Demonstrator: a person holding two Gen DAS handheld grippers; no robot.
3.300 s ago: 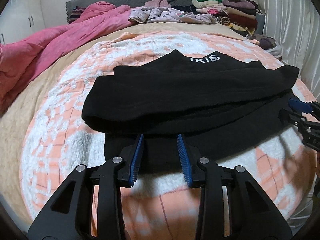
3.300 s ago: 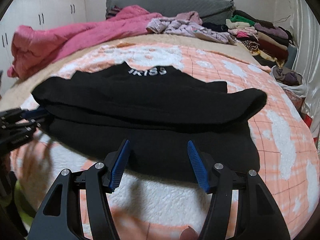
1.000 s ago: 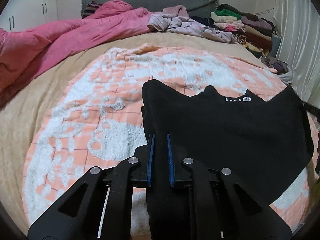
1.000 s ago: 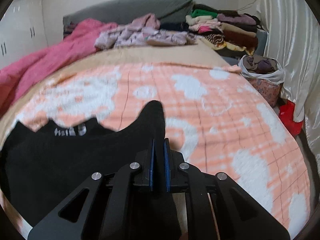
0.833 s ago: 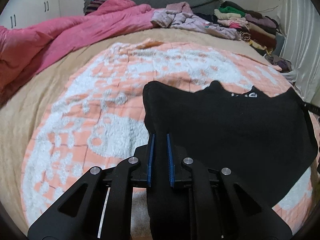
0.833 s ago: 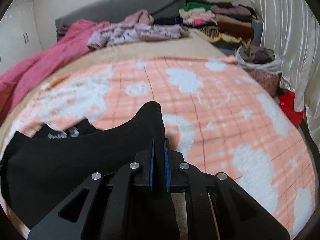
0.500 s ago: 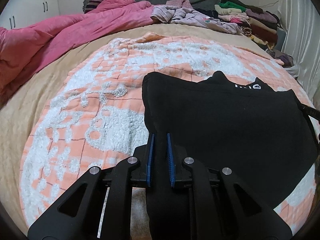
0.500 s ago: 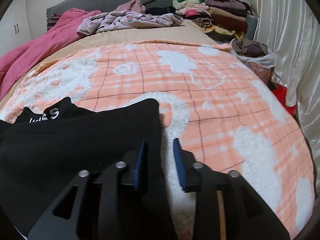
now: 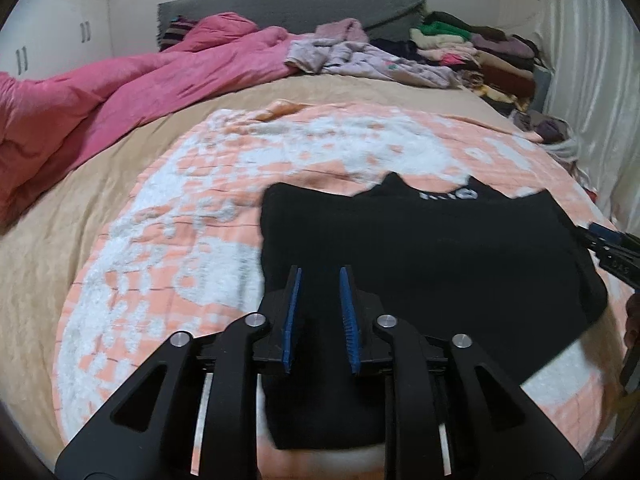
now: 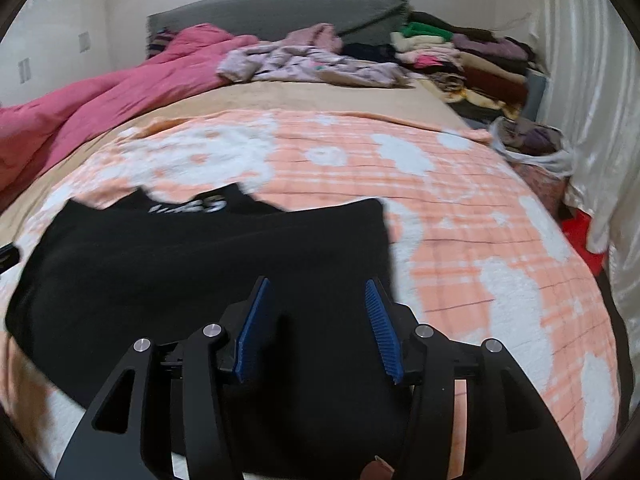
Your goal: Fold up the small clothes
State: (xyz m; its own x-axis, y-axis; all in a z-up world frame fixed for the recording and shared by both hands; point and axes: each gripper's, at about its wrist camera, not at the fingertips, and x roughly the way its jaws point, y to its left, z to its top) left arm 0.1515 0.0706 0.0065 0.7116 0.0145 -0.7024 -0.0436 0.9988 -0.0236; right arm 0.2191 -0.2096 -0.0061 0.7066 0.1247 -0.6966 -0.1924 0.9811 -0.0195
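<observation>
A black garment with white lettering at its collar lies folded flat on the peach-and-white blanket. My left gripper hovers over the garment's left end. Its jaws are opening, and the blue pads stand a little apart from the cloth between them. In the right wrist view my right gripper sits over the right end of the garment. Its jaws are opening wider and its pads are well clear of the cloth. The right gripper also shows at the left view's right edge.
A pink duvet is heaped along the bed's left side. Loose lilac clothes and a stack of folded clothes lie by the grey headboard. A bag of clothes and a curtain stand to the right of the bed.
Both grippers were shut on the garment's folded edge a second ago. They have since let go, the right parting first and wider, and the garment now lies flat on the blanket.
</observation>
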